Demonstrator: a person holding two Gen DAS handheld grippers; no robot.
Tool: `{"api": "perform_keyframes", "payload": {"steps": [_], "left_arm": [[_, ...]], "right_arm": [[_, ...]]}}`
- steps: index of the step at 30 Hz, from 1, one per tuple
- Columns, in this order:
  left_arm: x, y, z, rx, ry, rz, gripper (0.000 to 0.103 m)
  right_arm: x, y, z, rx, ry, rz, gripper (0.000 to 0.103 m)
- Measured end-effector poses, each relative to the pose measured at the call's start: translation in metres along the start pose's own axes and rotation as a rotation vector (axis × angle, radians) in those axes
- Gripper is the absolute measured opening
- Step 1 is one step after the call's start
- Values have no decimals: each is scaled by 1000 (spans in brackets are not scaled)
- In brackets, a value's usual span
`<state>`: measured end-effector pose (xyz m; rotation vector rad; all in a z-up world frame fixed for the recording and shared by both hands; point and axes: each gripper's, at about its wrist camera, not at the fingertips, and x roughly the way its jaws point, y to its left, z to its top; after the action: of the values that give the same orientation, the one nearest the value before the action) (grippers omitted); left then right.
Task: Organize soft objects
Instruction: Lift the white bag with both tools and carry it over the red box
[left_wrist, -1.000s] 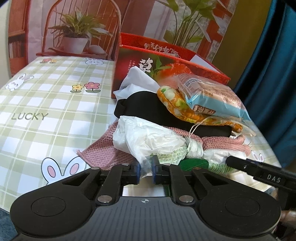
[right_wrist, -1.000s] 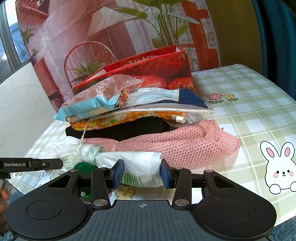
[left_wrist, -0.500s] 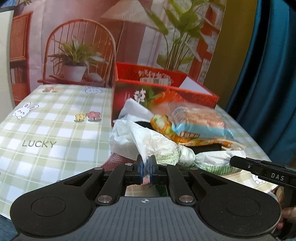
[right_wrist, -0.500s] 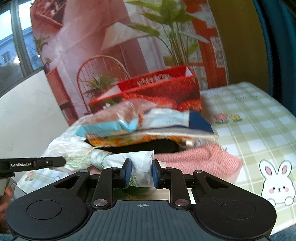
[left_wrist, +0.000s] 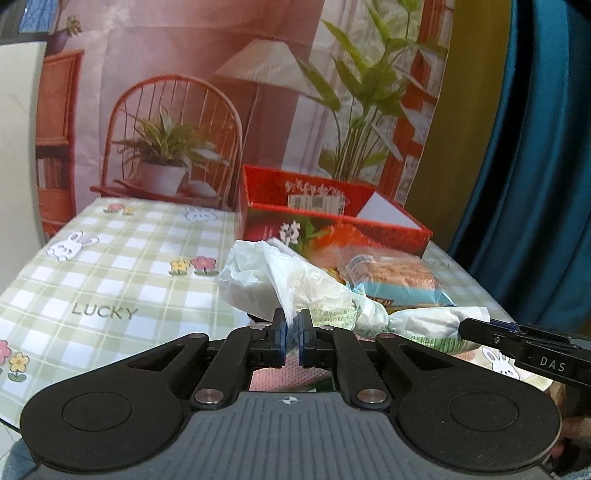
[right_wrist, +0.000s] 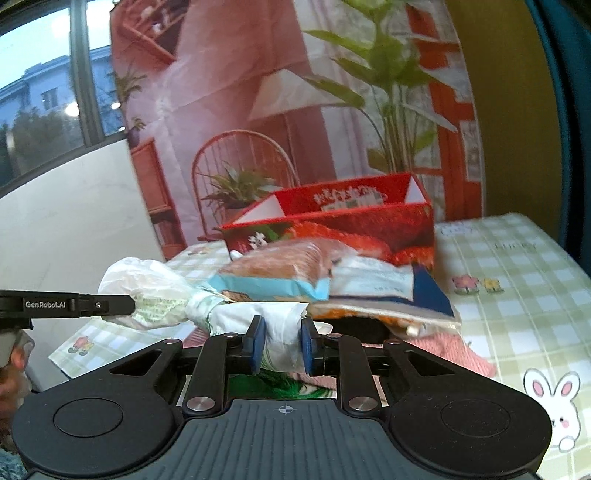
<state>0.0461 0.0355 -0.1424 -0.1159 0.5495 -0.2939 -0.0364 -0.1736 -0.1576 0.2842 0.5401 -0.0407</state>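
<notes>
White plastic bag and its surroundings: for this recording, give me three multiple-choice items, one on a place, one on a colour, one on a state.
1. Where is the red box?
A. Behind the pile of soft things
B. On the floor
C. In the left gripper

2. What colour are the tablecloth checks?
A. Blue and black
B. Green and white
C. Red and yellow

3. How is the white plastic bag held?
A. By neither gripper
B. By the right gripper alone
C. By both grippers, one at each end

Answers: 1 A, the box stands on the table past the snack packet. 2 B, pale green and white squares. 3 C, the left gripper pinches one end and the right gripper clamps the other.
</notes>
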Motion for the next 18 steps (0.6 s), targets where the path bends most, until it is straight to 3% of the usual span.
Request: {"api": "perform_keyframes", "payload": {"steps": [7, 18], "left_arm": [[-13, -2, 4, -7, -74, -10, 7], [-9, -10, 15, 27, -91, -33, 7]], "right_arm": [[-12, 10, 11, -46, -57, 7, 19], [-15, 10, 29, -90, -105, -13, 19]]}}
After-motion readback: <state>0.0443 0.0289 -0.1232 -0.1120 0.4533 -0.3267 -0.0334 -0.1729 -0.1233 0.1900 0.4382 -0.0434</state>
